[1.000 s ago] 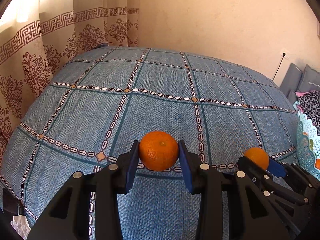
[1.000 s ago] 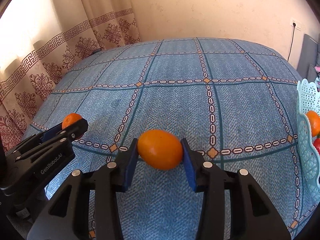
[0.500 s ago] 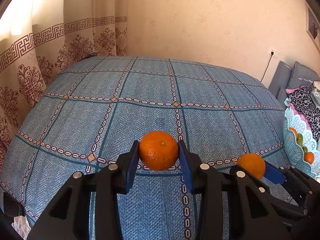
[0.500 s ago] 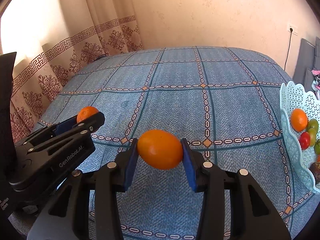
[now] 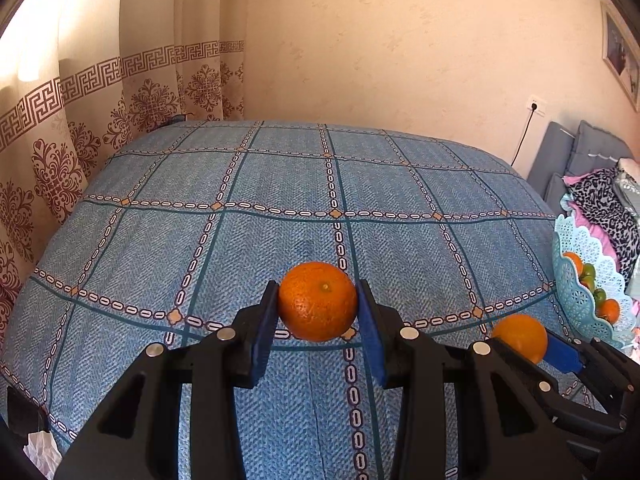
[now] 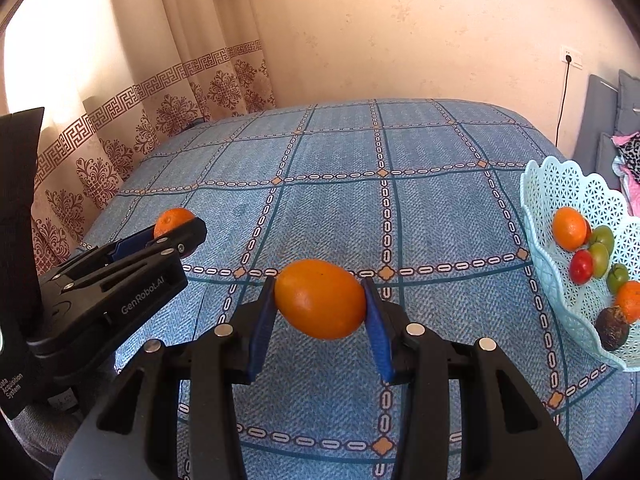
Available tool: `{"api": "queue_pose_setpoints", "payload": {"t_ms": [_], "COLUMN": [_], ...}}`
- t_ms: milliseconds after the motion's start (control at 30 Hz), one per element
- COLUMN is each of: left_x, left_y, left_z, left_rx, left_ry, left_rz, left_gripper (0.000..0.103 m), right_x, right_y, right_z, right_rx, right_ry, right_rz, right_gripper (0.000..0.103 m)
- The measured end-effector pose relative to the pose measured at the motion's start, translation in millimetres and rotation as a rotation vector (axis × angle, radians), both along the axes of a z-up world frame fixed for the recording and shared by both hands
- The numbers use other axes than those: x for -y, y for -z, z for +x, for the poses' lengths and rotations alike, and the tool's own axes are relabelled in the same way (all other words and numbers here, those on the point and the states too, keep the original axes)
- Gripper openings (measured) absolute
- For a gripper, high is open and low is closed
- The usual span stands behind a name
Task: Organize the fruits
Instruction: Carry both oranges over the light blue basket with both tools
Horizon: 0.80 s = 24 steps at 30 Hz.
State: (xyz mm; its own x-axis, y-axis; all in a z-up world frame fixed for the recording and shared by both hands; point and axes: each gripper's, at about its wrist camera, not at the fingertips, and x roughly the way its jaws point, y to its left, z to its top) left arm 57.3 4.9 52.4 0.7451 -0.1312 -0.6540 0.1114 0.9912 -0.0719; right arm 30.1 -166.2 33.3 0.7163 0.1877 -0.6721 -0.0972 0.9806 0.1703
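The left gripper (image 5: 318, 336) is clamped on a round orange (image 5: 317, 301), its blue pads pressing both sides and lifting it clear of the bed (image 5: 248, 248). Beside it, the right gripper (image 6: 320, 322) grasps an oval orange (image 6: 320, 298) the same way. Both point downward over the bedspread. Farther off, at the bed's right edge, a pale blue basket (image 6: 560, 184) holds mixed fruit.

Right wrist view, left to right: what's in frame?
Patterned curtain → left hand-held gripper clamping a small orange → right hand-held gripper clamping an oval orange → light blue basket holding mixed fruit.
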Motion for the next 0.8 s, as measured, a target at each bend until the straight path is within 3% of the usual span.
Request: {"api": "queue_pose_setpoints", "payload": {"t_ms": [800], "left_x": [49], "left_y": [-5], "left_z": [-22], "left_rx": [0.008], "left_ry": [0.108], "left_rz": [0.063], "left_gripper": [0.039], "right_x": [90], "right_y": [-14], "right_z": [-49], "right_rx": [0.064], "right_ry": [0.177], "right_rz": [0.094], "right_gripper": [0.043]}}
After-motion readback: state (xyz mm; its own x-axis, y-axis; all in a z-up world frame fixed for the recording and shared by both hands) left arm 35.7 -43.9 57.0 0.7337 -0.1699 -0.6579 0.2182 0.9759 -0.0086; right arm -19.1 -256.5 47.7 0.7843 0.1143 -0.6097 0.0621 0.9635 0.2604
